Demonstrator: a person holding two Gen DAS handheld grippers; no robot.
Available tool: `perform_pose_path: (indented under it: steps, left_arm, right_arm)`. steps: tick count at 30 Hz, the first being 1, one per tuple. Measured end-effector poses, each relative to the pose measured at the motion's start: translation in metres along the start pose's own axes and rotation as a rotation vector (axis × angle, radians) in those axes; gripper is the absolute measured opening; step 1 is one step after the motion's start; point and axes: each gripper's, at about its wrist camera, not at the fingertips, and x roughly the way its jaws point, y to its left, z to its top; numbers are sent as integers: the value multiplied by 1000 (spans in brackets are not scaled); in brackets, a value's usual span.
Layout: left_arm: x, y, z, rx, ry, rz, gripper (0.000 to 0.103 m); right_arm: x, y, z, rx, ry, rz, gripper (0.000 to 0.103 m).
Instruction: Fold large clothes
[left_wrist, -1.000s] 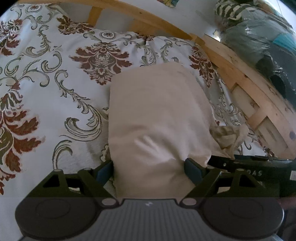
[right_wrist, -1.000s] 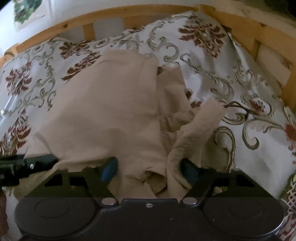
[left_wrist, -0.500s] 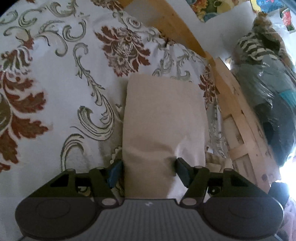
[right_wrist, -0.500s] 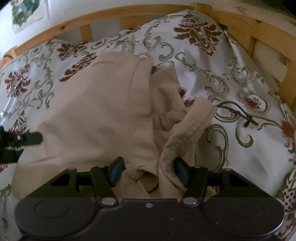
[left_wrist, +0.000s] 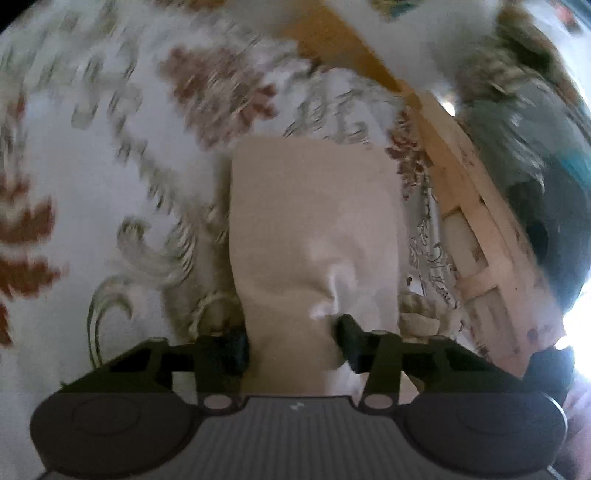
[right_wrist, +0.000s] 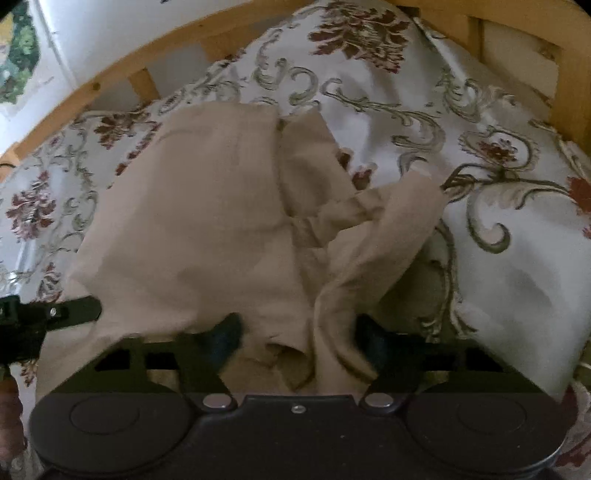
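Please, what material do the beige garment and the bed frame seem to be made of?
The beige garment looks like matte woven cloth, perhaps cotton: it creases softly and has no shine. The bed frame seems light unpainted wood, maybe pine: a knot and grain show.

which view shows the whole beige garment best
The right wrist view: the beige garment spreads across the floral bedspread, bunched folds visible. The left wrist view is blurred and shows only one narrow flat strip between the closing left claw.

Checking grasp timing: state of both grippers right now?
Left gripper: jaws closing around the folded beige cloth garment, pads touching it.
Right gripper: jaws closing, bunched beige cloth between them, not clamped.
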Motion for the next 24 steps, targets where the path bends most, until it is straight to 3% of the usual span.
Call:
perform_pose_path:
  steps: [4, 9, 12, 16, 21, 24]
  left_arm:
    - [-25, -45, 0, 212, -90, 91, 38]
    - [-68, -63, 11, 339, -166, 170, 35]
    - [-93, -57, 21, 403, -185, 260, 35]
    - [-102, -30, 29, 357, -163, 379, 36]
    - [-83, 20, 17, 186, -147, 447, 52]
    - [-83, 25, 16, 192, -156, 458, 56]
  right_arm:
    - [-10, 5, -1, 4, -45, 35, 20]
    - [-21, 37, 3, -21, -116, 147, 9]
    - [-26, 79, 5, -131, -159, 205, 8]
    - [-12, 119, 3, -231, -176, 220, 9]
    - [8, 118, -10, -326, -143, 82, 28]
    - [14, 101, -8, -286, -118, 41, 47]
